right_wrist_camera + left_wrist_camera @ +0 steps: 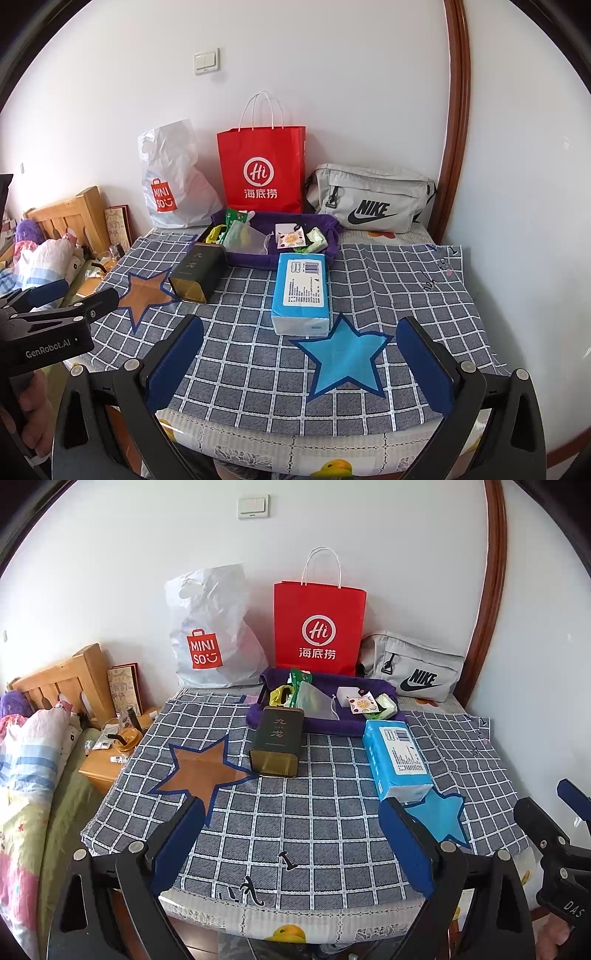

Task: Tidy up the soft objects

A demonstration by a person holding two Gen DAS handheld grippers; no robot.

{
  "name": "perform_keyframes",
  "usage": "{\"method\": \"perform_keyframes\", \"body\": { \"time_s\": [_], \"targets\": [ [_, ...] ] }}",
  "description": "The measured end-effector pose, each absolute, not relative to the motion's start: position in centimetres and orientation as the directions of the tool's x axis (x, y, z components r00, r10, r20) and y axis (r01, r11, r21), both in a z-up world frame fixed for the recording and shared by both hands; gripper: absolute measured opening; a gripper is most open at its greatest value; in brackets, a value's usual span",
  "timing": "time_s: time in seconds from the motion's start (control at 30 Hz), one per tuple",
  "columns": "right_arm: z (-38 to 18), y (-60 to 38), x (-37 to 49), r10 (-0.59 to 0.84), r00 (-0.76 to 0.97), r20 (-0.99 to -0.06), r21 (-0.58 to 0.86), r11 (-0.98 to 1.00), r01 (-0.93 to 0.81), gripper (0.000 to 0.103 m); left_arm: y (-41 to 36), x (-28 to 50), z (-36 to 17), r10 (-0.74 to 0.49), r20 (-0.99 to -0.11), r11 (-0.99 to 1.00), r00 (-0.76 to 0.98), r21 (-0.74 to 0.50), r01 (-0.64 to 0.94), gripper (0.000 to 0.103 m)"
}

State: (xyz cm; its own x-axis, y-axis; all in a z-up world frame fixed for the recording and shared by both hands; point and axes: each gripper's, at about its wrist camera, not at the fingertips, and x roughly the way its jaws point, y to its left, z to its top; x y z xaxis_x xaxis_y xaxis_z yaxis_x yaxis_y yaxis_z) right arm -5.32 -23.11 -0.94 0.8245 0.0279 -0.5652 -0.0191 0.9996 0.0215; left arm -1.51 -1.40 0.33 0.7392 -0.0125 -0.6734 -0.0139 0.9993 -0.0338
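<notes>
the tissue pack (301, 291) lies mid-table on the checked cloth (388, 280), just in front of the purple tray (328, 230), ahead of both grippers and touching neither. left gripper (291, 834) and right gripper (300, 360) hover at the near edge, fingers spread and empty.

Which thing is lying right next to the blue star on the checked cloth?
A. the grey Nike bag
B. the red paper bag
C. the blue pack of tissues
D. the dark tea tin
C: the blue pack of tissues lies with its near end at the blue star; the dark tea tin lies by the brown star instead.
</notes>
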Motion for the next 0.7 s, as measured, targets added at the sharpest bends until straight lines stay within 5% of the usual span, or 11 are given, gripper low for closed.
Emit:
{"method": "perform_keyframes", "body": {
  "time_s": [0.7],
  "targets": [
    [-0.88,-23.00,-5.48,0.029,0.826,-0.564,0.020,1.000,-0.021,0.103,-1.40,-1.52,0.29,-0.013,-0.674,0.999,0.739,-0.035,-0.015,0.095]
  ]
}}
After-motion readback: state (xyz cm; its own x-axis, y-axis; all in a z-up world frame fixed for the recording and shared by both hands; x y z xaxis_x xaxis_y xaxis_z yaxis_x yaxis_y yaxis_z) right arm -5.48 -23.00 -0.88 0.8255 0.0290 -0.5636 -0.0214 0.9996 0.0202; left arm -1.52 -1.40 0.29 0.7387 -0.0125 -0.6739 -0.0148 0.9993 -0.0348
